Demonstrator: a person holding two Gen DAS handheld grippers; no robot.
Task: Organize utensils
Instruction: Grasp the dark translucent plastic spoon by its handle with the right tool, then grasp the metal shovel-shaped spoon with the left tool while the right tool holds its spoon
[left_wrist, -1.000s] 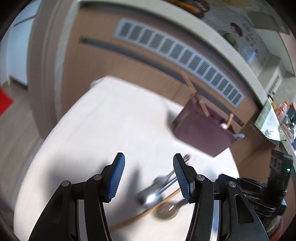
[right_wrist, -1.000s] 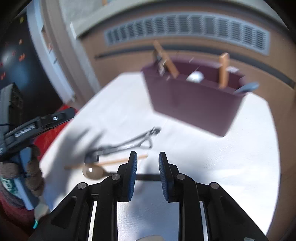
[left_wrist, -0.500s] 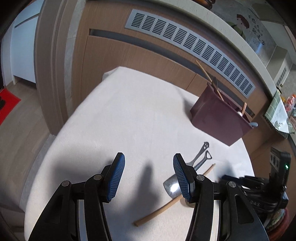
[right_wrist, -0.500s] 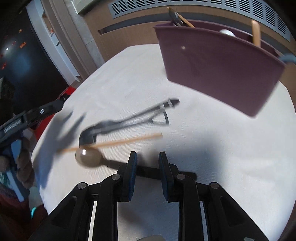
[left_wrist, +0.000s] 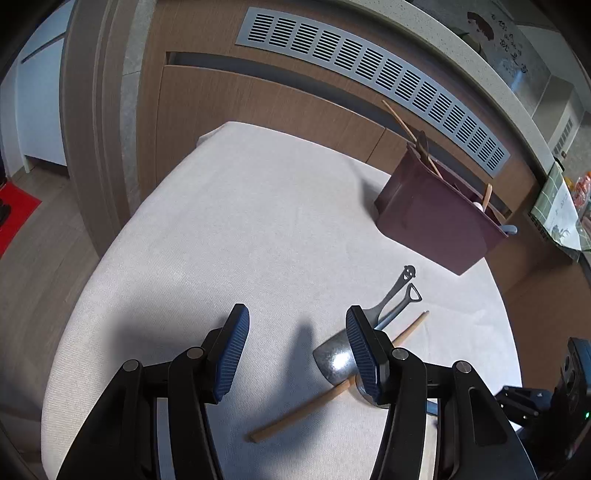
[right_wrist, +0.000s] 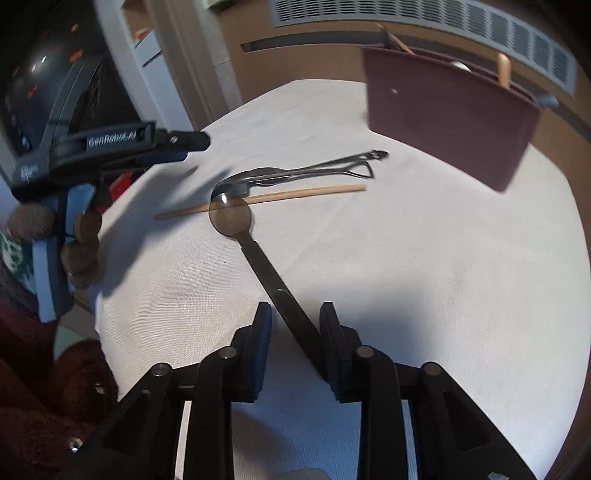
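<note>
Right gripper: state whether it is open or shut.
Open. The right gripper has just been opening; its pads straddle the dark spoon handle with gaps showing on both sides.

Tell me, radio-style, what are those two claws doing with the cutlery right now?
Left gripper open, empty. Right gripper jaws just widening, straddling dark-handled spoon, no grip. Wooden chopstick lies across spoon bowl, two metal utensils beside it. Maroon holder beyond.
</note>
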